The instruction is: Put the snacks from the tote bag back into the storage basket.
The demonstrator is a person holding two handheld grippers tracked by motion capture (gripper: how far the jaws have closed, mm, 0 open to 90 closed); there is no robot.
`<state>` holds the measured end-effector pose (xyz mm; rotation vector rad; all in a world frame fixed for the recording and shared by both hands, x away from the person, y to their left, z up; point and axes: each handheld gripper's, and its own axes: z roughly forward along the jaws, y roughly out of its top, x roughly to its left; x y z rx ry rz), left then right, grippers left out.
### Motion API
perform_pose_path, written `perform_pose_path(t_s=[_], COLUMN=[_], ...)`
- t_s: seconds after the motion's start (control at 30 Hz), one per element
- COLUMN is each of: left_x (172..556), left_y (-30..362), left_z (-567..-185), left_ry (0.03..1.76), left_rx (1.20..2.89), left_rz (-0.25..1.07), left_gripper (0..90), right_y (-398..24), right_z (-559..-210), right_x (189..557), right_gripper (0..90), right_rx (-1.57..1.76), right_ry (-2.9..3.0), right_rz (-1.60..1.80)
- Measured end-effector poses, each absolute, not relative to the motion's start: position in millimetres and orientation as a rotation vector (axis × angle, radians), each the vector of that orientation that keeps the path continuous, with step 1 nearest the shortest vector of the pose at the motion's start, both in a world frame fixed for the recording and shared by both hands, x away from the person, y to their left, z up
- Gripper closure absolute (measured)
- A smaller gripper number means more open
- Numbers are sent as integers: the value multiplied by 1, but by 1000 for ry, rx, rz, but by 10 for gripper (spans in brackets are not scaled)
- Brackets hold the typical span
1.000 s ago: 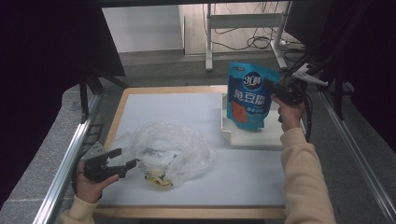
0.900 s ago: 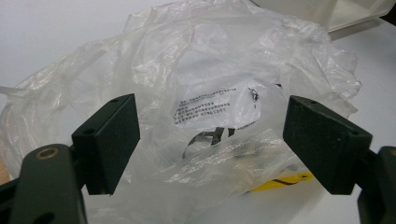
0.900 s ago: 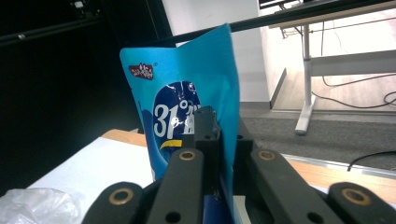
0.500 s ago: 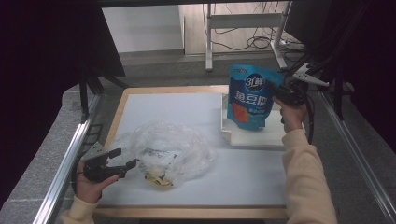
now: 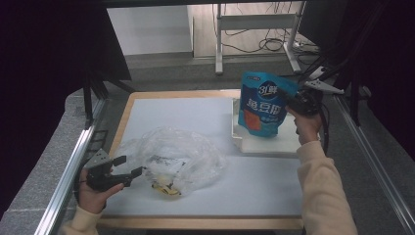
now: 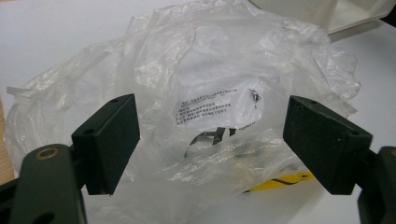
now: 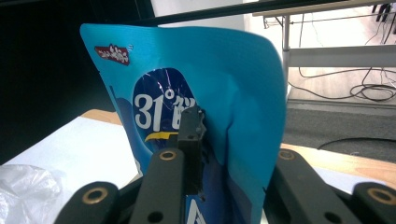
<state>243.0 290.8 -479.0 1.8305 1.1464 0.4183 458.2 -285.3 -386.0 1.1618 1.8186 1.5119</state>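
The right gripper [image 5: 293, 100] has the blue snack pouch [image 5: 262, 104] between its jaws; these have just been opening, and whether the pads still press cannot be told. The pouch stands upright, long axis vertical, over the white tray [image 5: 266, 143] at far right. The left gripper [image 5: 128, 172], jaws apart, faces the clear plastic bag [image 5: 176, 157] at near left, empty-handed. Open tabletop [image 5: 176, 112] lies between.
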Motion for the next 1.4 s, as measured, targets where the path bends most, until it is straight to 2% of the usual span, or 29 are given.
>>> perform_pose_path(t_s=[0.27,0.5,0.97,1.4], left_x=[243,243,244,245], left_y=[291,291,287,286], left_z=[-479,-478,-476,-478], left_ry=[1148,1150,1134,1139], left_rx=[1829,1825,1830,1832], left_rz=[419,427,429,425], left_gripper=[188,185,183,183], right_y=[-288,-295,-305,-271], right_z=[-390,-396,-424,-448], right_x=[450,435,388,346], right_gripper=[504,445,419,417], right_rx=[1200,1207,1227,1126], right_ry=[1797,1824,1877,2056], right_rz=[1421,1398,1416,1455])
